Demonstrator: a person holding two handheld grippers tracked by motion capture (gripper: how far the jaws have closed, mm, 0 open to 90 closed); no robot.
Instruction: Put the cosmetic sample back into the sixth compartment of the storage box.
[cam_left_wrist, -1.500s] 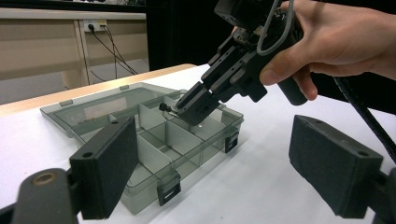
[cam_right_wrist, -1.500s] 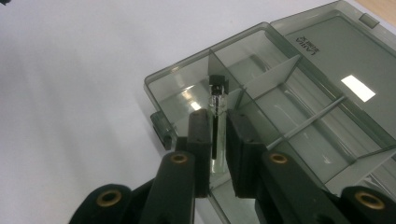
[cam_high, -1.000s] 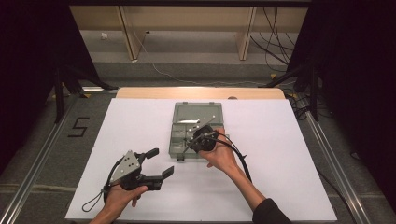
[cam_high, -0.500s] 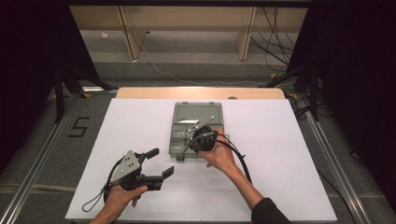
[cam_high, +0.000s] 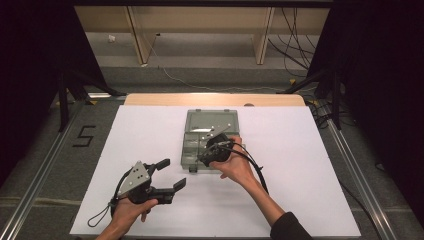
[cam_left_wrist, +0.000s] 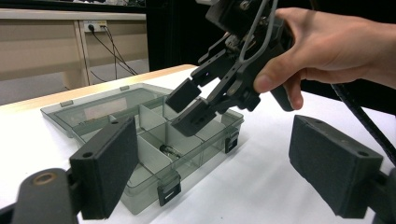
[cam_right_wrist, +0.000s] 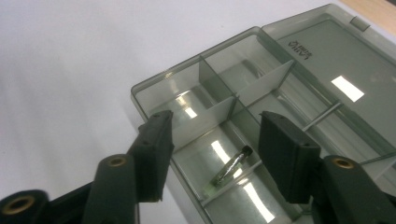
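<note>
R gripper (cam_right_wrist: 212, 154) jaws just sprung apart, nothing pinched; small dark cylindrical part (cam_right_wrist: 232, 169) lying loose just below, btwn the pads, in a compartment of open organiser box (cam_right_wrist: 196, 70). Looks dropped off, placing prob done. L gripper (cam_high: 167, 175) released too, empty, well apart from box.

Compartment box (cam_high: 210, 131): smoky translucent grey-green, with dark latches and a pale printed mark on the lid. Small rod (cam_right_wrist: 232, 167) inside: glassy, olive-tinted, with a dark tip. Both grippers (cam_high: 161, 174) (cam_high: 206, 156): matte black. Table sheet (cam_high: 300, 165): plain white. Table edge (cam_high: 150, 99): light wood.
</note>
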